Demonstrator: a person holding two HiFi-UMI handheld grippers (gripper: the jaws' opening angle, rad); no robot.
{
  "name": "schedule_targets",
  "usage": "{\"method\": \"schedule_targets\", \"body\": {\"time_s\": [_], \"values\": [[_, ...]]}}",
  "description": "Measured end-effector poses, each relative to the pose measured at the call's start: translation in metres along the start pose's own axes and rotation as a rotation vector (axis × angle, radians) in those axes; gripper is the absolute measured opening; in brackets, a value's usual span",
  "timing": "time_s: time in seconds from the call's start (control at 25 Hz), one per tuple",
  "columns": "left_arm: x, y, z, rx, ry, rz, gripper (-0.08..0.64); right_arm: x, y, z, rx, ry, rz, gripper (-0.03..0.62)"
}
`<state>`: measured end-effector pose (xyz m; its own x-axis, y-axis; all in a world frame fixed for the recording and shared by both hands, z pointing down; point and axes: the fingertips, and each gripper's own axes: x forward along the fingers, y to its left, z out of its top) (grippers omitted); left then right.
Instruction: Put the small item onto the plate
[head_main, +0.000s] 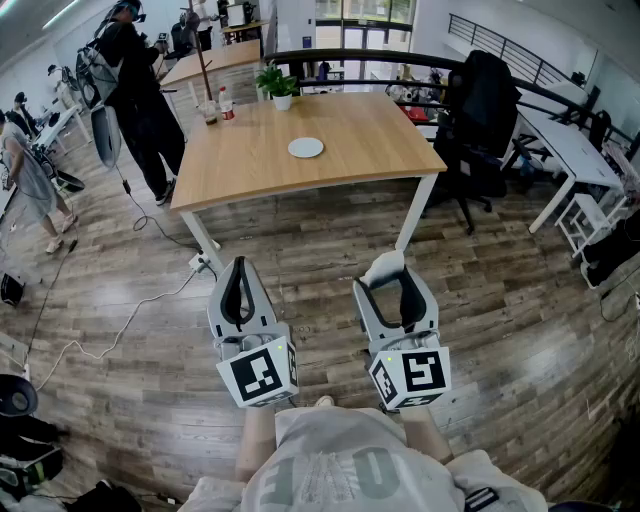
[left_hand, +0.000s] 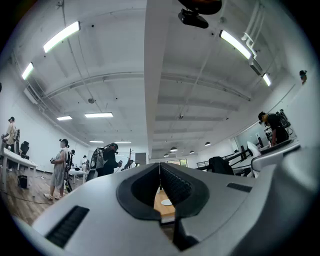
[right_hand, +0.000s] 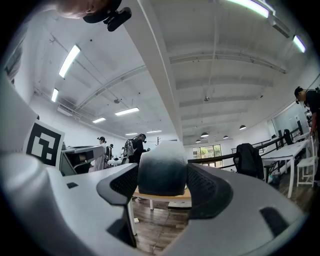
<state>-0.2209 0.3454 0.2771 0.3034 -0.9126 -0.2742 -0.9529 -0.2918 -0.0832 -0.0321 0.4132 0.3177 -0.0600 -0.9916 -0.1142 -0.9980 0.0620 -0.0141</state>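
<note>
Though clear of table (head_main: 250, 165) edges, plate (head_main: 305, 148) beyond open floor (head_main: 320, 250)

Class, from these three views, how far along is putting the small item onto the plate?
Done: the small item is gripped in the right gripper. In hand: it is held above the floor, short of the wooden table. To do: reach the empty plate on the table and set it down. The left gripper is shut, holding nothing.

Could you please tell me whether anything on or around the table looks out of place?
Nothing stands out: the plate lies flat on the table, the potted plant stands upright, and no spill shows. A white cable trails loose across the floor.
</note>
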Motion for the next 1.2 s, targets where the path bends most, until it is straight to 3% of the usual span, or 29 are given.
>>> {"method": "schedule_targets", "body": {"time_s": [0.8,1.2], "values": [[-0.010,-0.011,-0.015,0.038,0.037,0.055,0.009,-0.004,-0.017,-0.011,0.006,-0.010,0.046,0.310],[0.007,-0.018,-0.051,0.063,0.084,0.091,0.009,0.012,-0.044,-0.041,-0.009,0.017,0.064,0.310]]}}
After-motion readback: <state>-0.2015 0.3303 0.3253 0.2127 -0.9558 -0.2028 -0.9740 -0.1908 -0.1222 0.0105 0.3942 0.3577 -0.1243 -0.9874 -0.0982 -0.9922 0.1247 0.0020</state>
